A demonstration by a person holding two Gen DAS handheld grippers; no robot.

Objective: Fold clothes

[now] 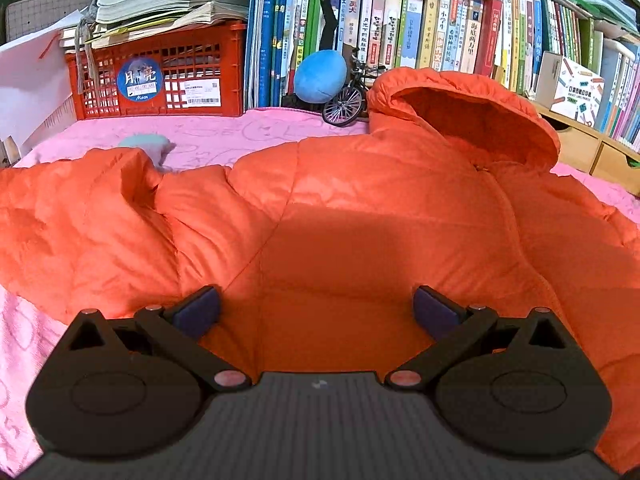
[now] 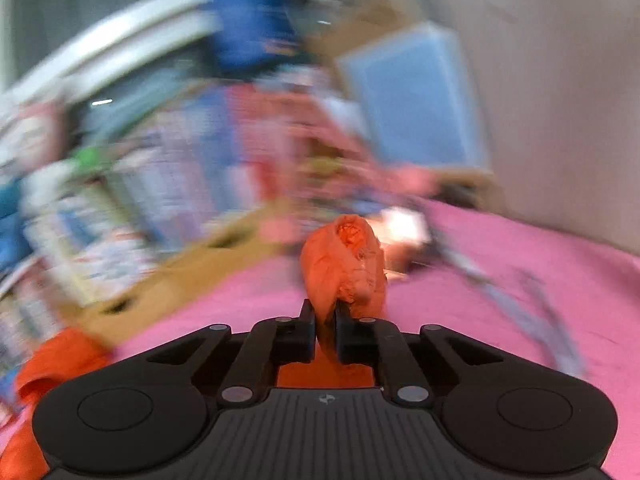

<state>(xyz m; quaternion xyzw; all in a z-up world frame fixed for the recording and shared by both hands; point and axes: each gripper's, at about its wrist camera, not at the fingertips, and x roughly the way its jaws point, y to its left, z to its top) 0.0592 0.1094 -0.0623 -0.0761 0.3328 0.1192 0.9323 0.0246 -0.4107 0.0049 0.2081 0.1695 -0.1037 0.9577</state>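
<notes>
orange hooded puffer jacket (image 1: pixel 340 208) on pink blanket (image 1: pixel 224 136), hood at 1 o'clock, left tongs (image 1: pixel 316 312) spread wide, right tongs (image 2: pixel 325 332) pinching a bunched jacket bit (image 2: pixel 344 264)

Orange hooded puffer jacket (image 1: pixel 360 220) spread flat; hood up.

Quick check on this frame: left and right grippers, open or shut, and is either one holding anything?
Left gripper: open, empty, jaws wide above the orange jacket.
Right gripper: shut on a bunched fold of the orange jacket.
</notes>
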